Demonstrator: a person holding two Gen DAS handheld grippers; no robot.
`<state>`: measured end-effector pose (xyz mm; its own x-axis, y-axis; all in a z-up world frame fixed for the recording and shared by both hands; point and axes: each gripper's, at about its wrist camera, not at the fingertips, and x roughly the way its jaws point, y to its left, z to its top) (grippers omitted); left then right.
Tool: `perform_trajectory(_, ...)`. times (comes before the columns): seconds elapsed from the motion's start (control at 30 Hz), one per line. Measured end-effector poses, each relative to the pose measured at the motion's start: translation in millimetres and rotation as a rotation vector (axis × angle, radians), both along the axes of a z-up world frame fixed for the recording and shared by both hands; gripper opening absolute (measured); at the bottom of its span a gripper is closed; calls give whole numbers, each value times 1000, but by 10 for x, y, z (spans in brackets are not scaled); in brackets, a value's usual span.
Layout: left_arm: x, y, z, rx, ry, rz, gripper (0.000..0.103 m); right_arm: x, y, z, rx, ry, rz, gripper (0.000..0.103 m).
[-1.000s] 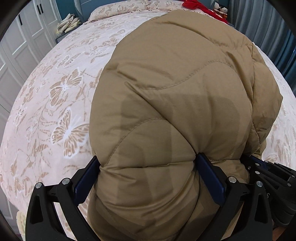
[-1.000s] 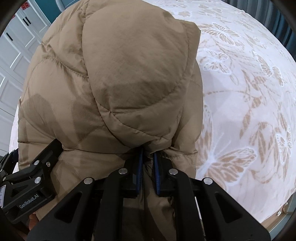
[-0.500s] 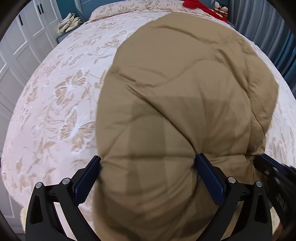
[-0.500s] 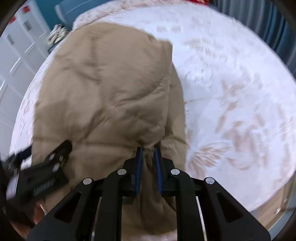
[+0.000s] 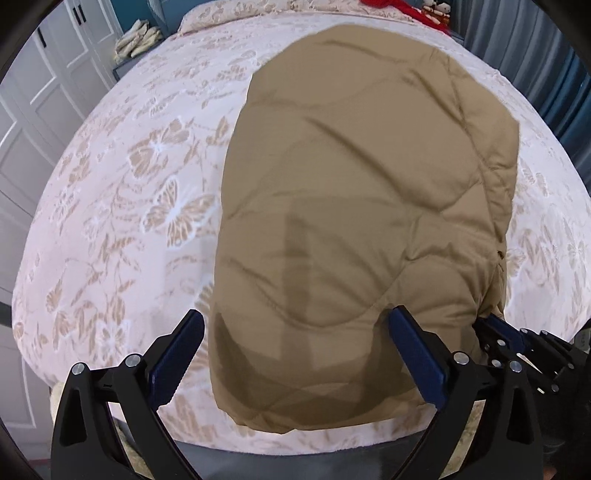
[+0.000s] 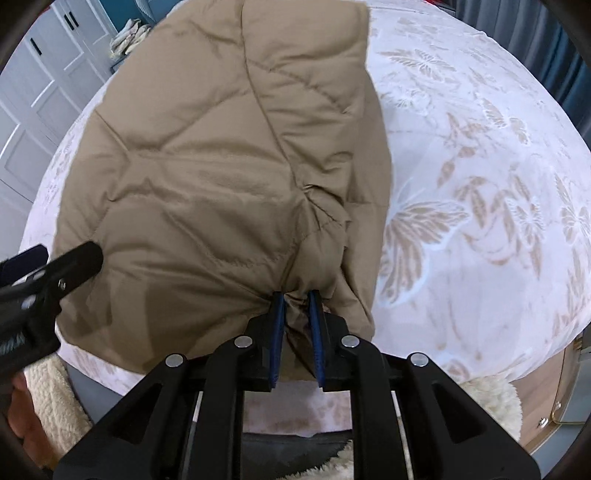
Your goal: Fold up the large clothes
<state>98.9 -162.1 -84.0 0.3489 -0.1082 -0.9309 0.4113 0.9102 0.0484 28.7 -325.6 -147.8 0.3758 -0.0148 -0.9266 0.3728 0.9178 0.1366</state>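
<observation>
A tan quilted puffer jacket [image 5: 365,206] lies folded on the bed, reaching to the near edge; it also fills the right wrist view [image 6: 229,147]. My left gripper [image 5: 295,350] is open wide, its blue-padded jaws on either side of the jacket's near end without squeezing it. My right gripper [image 6: 296,314] is shut on a bunched fold at the jacket's near right edge. It shows at the right of the left wrist view [image 5: 517,354]. The left gripper shows at the left of the right wrist view [image 6: 44,280].
The bed [image 5: 122,192] has a pale cover with butterfly print [image 6: 480,184]. White wardrobe doors [image 5: 33,99] stand at left. Blue curtains [image 5: 546,62] hang at right. Pillows and a red item [image 5: 391,3] lie at the far end. A fleecy cream rug [image 6: 55,391] lies below the bed edge.
Both grippers have drawn back toward the bed's near edge and the jacket has settled flatter. The left jaws no longer press into the jacket. The right gripper stays shut on its fold.
</observation>
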Motion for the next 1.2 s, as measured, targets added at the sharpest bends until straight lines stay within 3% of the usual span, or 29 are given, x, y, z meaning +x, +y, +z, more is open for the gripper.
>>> perform_trajectory(0.2, -1, -19, -174, 14, -8, 3, 98, 37, 90, -151, -20, 4, 17, 13)
perform_trajectory(0.4, 0, -42, -75, 29, -13, -15, 98, 43, -109, -101, 23, 22, 6, 13)
perform_trajectory(0.5, 32, -27, 130, 23, -47, -25, 93, 20, -204, 149, 18, 2, -7, 15)
perform_trajectory(0.6, 153, -25, 427, -27, -101, -13, 93, 67, -254, 606, -33, -108, -3, 16)
perform_trajectory(0.77, 619, -170, 787, -101, -152, 31, 94, 510, -487, 1096, -72, -240, -22, 15)
perform_trajectory(0.9, 1034, -350, 770, -83, -153, 63, 94, 889, -659, 1019, -58, -230, -35, 14)
perform_trajectory(1.0, 1245, -451, 590, -56, -108, 79, 94, 1111, -834, 748, -38, -162, -59, 13)
perform_trajectory(1.2, 1344, -541, 273, -40, -82, 81, 98, 1206, -840, 324, 16, -79, -83, 11)
